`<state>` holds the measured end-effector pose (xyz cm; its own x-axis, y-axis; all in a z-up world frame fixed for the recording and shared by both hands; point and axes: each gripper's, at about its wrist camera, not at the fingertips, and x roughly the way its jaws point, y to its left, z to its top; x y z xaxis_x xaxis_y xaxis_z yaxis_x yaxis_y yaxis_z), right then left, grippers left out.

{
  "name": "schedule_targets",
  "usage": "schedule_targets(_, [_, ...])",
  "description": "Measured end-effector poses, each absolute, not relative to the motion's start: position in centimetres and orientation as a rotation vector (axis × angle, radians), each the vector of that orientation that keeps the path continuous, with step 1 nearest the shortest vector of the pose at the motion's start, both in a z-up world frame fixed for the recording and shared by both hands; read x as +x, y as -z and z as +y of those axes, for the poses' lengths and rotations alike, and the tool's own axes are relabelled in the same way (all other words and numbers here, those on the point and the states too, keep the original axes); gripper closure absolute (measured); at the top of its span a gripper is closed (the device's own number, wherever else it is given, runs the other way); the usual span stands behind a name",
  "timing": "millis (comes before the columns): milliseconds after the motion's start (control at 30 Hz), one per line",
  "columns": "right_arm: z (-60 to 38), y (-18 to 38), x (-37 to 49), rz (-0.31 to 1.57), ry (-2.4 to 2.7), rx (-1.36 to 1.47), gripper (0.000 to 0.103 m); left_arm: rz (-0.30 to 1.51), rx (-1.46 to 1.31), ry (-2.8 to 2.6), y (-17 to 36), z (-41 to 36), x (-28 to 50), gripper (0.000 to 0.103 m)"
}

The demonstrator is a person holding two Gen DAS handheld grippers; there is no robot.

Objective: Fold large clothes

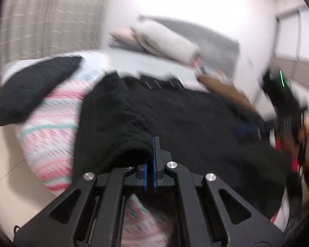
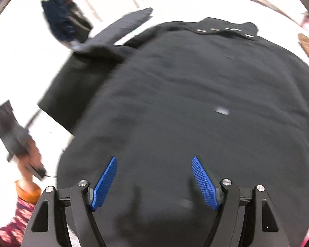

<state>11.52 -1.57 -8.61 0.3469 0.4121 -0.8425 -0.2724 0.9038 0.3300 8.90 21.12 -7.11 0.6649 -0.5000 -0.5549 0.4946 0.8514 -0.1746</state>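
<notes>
Bedspread (image 1: 51, 135) bears black garment (image 2: 195, 94) beneath open right hand-held gripper (image 2: 154, 182).

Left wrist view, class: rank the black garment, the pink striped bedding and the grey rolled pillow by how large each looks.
1. black garment
2. pink striped bedding
3. grey rolled pillow, though it lies farther from the camera, so its true size is unsure.

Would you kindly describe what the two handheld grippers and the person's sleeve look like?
Both are matte black frames with triangular cut-outs and silver round bolts. The right gripper carries blue, cross-hatched fingers; the left gripper shows blue edges on its pads. The sleeve has an orange cuff over a dark red, patterned fabric.
</notes>
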Motion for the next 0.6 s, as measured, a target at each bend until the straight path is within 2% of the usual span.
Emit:
schedule_targets(133, [3.5,8.8,13.1,1.126,-0.592,0.218,0.027,0.694,0.041,0.59,10.4,18.6,7.7,0.098])
schedule_targets(300, [9.0,10.8,15.5,1.168,-0.695,0.282,0.027,0.706,-0.066,0.605,10.1,19.6,7.9,0.097])
schedule_targets(400, [11.4,12.3,17.1,1.175,-0.725,0.342,0.029,0.731,-0.118,0.632,10.2,20.3,7.4,0.09])
schedule_targets(433, [11.9,12.7,17.5,1.168,-0.724,0.351,0.036,0.74,-0.131,0.626,10.2,20.7,7.2,0.081])
schedule_targets(467, [12.4,12.9,17.9,1.156,-0.733,0.361,0.066,0.753,-0.157,0.617,10.1,21.4,7.0,0.069])
schedule_targets(500, [12.6,13.0,18.3,1.156,-0.746,0.362,0.091,0.765,-0.191,0.607,9.9,22.1,6.8,0.061])
schedule_targets(533, [12.9,13.2,18.6,1.162,-0.76,0.367,0.092,0.781,-0.229,0.591,10.0,23.1,6.5,0.042])
schedule_targets(567, [12.8,13.2,18.7,1.159,-0.744,0.377,0.093,0.79,-0.257,0.576,10.1,24.0,6.2,0.03])
schedule_targets(600, [12.6,13.1,18.8,1.159,-0.731,0.375,0.093,0.799,-0.303,0.559,10.3,25.3,5.8,0.029])
